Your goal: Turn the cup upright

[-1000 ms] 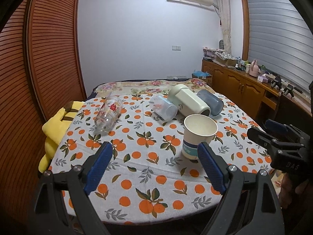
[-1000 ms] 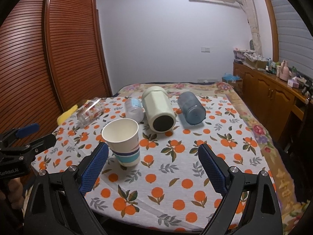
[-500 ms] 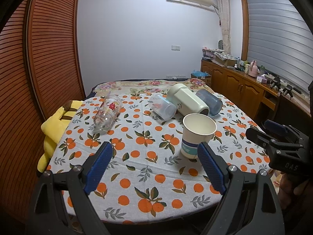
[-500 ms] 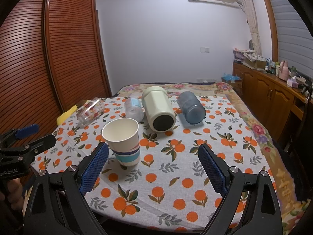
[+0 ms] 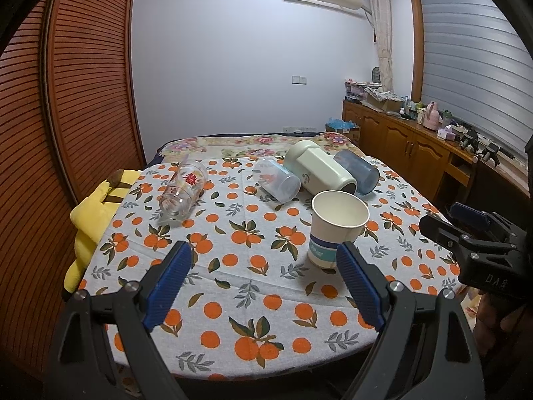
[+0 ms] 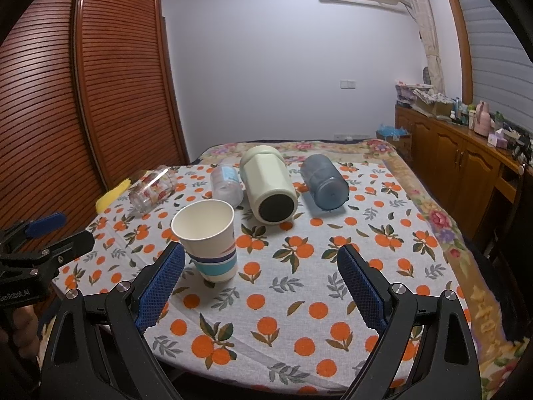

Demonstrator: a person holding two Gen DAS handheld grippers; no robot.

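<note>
A white paper cup with blue bands stands upright on the orange-print tablecloth; it also shows in the right wrist view. Behind it several cups lie on their sides: a clear glass with red print, a clear plastic cup, a pale green mug and a blue-grey cup. My left gripper is open and empty, above the near table edge. My right gripper is open and empty, the paper cup just beyond its left fingertip.
A yellow plush toy lies off the table's left edge. A wooden slatted wardrobe stands at the left. A wooden sideboard with clutter runs along the right wall.
Both grippers have drawn back a little from the table; the view has shifted slightly. The cups have not moved.
</note>
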